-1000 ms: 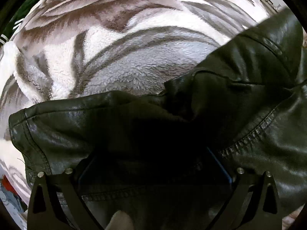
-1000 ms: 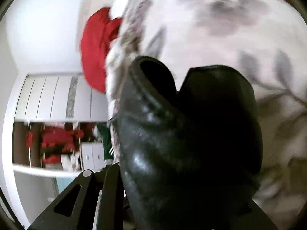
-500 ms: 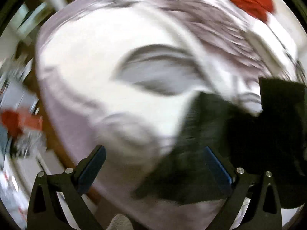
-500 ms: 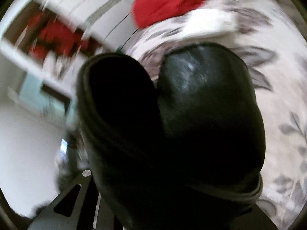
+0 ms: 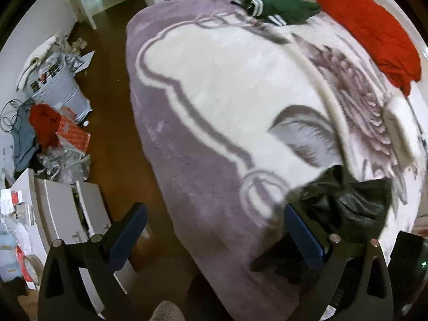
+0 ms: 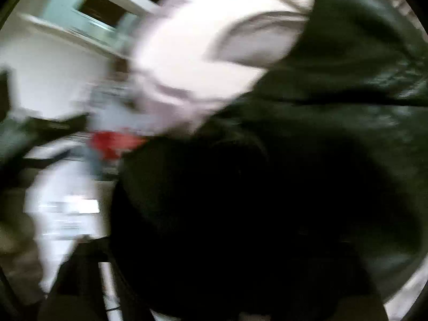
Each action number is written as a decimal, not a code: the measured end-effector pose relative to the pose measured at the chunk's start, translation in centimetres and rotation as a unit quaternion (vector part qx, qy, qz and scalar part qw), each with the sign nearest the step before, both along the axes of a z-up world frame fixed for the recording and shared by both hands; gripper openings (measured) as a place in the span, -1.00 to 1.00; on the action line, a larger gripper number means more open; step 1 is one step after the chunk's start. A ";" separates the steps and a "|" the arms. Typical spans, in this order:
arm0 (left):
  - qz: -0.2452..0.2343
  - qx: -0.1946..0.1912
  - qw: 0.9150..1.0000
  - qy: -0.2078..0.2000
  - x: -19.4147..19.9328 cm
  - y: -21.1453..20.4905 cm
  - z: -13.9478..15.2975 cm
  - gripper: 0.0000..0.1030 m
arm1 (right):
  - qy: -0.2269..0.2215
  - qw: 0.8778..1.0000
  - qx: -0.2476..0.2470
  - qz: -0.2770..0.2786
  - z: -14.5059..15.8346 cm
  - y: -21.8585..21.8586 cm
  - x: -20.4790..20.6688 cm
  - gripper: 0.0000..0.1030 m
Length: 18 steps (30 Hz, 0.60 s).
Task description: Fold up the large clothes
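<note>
Left wrist view. Your left gripper [image 5: 214, 232] sits at the bottom of the frame with its two blue-padded fingers [image 5: 128, 234] spread wide apart and nothing between them. The black leather jacket [image 5: 345, 208] lies crumpled at the lower right, just past the right-hand finger, on the near edge of the bed. It is bunched into a heap, so no clear long axis or facing shows here; its dark mass trails down toward the bottom edge of the frame. The blanket [image 5: 214, 93] covering the bed is plush, mauve at the border with a large cream field and grey leaf figures, and the bed runs from lower centre to the top of the frame. At the far end rest a green garment with white stripes [image 5: 278, 6] and, at the upper right, a red knitted garment [image 5: 374, 34], the two just beside each other. A brown wooden floor [image 5: 107, 101] fills the left of centre. Clutter of bags and clothes [image 5: 48, 123] lines the left wall, with white drawers [image 5: 69, 214] at the lower left.

Right wrist view. This frame is heavily blurred. The jacket [image 6: 307, 174] fills the lower and right portions, running roughly from the upper right down to the lower centre. Your right gripper is opening; its fingers are hidden behind the leather, so you cannot tell whether the pads touch it. The cream blanket [image 6: 200, 53] shows at upper centre, and white furniture at the upper left.
</note>
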State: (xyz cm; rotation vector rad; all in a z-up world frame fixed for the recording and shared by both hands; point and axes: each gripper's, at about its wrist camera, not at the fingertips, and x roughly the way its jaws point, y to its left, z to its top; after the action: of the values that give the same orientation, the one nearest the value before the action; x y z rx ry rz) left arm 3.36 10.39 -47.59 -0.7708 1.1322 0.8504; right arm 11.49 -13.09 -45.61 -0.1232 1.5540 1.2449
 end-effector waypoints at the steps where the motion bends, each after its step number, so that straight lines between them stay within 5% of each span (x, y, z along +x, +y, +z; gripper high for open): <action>1: -0.004 -0.002 1.000 -0.006 0.4 -0.3 0.6 1.00 | 0.039 0.999 0.031 -0.008 0.6 -1.0 0.5 0.62; 4: -0.022 -0.005 1.000 -0.021 1.7 -1.4 1.5 1.00 | 0.134 0.987 0.074 -0.041 2.2 -4.9 2.6 0.63; 7: -0.052 0.007 0.999 -0.011 3.5 -3.2 1.0 1.00 | 0.149 0.978 0.059 -0.134 3.5 -10.0 6.0 0.63; 10: -0.063 -0.023 0.998 -0.017 5.3 -5.0 -2.1 1.00 | 0.062 0.980 -0.036 -0.186 3.8 -13.0 8.4 0.47; 12: -0.070 -0.047 0.996 -0.003 6.4 -6.0 -5.1 1.00 | 0.034 0.981 -0.080 -0.174 2.6 -12.2 8.8 0.00; 16: -0.094 -0.056 0.991 0.077 8.4 -7.3 -12.0 1.00 | -0.007 0.976 -0.170 -0.133 -1.8 -8.5 9.1 -0.02; 18: -0.083 -0.072 0.991 0.071 8.2 -6.9 -14.4 1.00 | -0.026 0.972 -0.201 -0.117 -3.3 -6.7 9.8 0.08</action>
State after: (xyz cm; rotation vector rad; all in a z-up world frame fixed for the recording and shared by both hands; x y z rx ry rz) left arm 11.56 3.46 -61.99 -0.7312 1.3771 0.6976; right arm 21.31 -19.78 -48.87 -0.2236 1.7044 0.7267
